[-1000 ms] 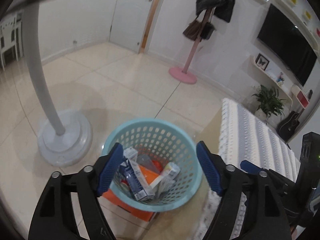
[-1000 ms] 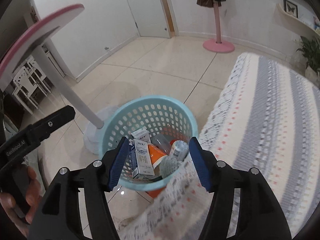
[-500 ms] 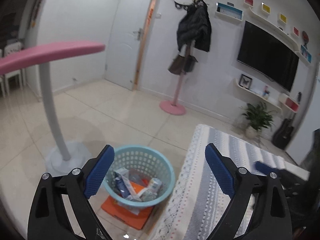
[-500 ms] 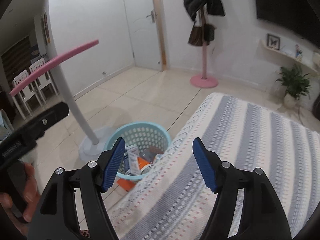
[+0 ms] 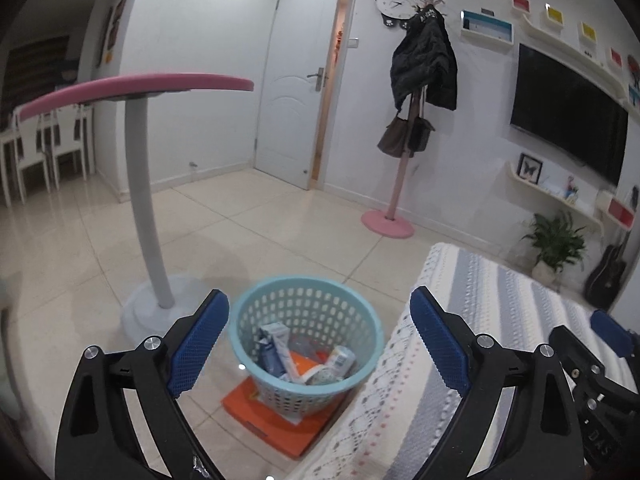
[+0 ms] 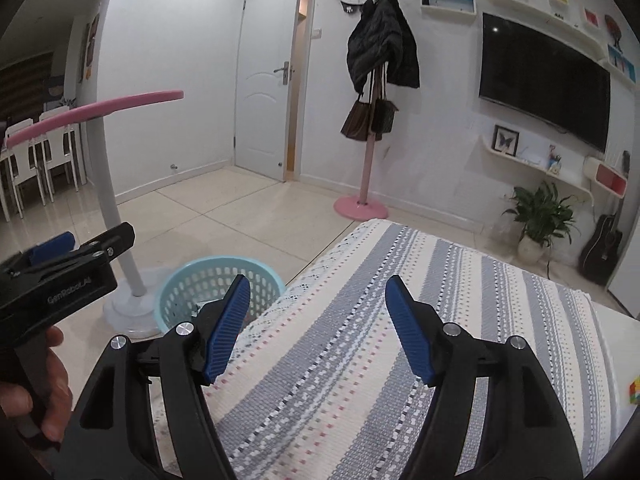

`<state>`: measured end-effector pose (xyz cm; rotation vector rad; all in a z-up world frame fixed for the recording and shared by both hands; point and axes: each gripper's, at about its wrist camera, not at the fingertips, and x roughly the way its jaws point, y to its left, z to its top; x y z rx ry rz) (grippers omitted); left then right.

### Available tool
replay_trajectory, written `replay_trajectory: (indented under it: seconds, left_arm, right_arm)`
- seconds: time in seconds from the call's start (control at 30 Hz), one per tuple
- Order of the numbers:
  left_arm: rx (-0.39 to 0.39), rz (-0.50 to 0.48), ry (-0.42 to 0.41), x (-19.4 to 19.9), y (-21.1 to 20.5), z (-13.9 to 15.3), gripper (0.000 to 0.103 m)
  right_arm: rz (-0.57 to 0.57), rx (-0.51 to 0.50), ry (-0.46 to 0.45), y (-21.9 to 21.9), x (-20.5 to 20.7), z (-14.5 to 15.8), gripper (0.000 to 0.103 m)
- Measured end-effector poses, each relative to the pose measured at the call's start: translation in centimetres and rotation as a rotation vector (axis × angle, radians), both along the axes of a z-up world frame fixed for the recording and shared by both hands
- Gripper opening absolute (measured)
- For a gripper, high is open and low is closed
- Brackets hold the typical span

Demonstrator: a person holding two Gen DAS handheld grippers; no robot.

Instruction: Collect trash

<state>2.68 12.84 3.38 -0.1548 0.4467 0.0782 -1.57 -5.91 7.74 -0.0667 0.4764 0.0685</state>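
A light blue perforated basket (image 5: 276,304) stands on the floor beside the table, on an orange flat box (image 5: 276,420). It holds several small cartons and tubes (image 5: 280,352). My left gripper (image 5: 318,340) is open and empty, raised above and behind the basket. My right gripper (image 6: 318,326) is open and empty over the striped tablecloth (image 6: 400,380). The basket also shows in the right wrist view (image 6: 192,280), partly hidden by my left finger.
A pink-topped stand with a white pole (image 5: 144,200) and round base stands left of the basket. A coat rack (image 5: 400,184) is by the far wall. A colourful cube (image 6: 633,394) lies at the table's right edge. The other gripper shows at the left (image 6: 60,276).
Both grippers have pulled up and back from the basket; the view now takes in the room. Both stay open and empty.
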Motion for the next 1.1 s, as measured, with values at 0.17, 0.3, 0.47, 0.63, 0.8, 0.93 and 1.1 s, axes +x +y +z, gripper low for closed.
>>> replay_trajectory:
  seconds: [0.17, 0.3, 0.47, 0.63, 0.8, 0.93, 1.1]
  left_arm:
    - [0.035, 0.030, 0.037, 0.5, -0.5, -1.2, 0.090]
    - [0.049, 0.034, 0.055, 1.0, -1.3, -1.7, 0.090]
    - [0.095, 0.029, 0.020, 0.5, -2.6, -1.6, 0.090]
    - [0.100, 0.029, 0.038, 0.6, -3.1, -1.7, 0.090]
    - [0.094, 0.035, 0.028, 0.3, -3.2, -1.5, 0.090]
    - [0.094, 0.032, 0.031, 0.5, -3.2, -1.6, 0.090]
    - [0.093, 0.042, 0.042, 0.7, -2.9, -1.8, 0.090]
  right_arm:
    - [-0.032, 0.004, -0.028, -1.0, -0.3, -1.8, 0.066]
    - [-0.039, 0.037, -0.007, -1.9, 0.4, -3.1, 0.066]
    - [-0.051, 0.050, 0.002, -2.7, 0.6, -3.9, 0.066]
    - [-0.046, 0.060, 0.001, -3.0, 0.3, -3.9, 0.066]
    - [-0.031, 0.043, -0.007, -2.6, 0.0, -3.7, 0.066]
    - [-0.028, 0.047, -0.007, -2.7, -0.1, -3.7, 0.066]
    - [-0.030, 0.058, -0.001, -2.7, 0.1, -3.8, 0.066]
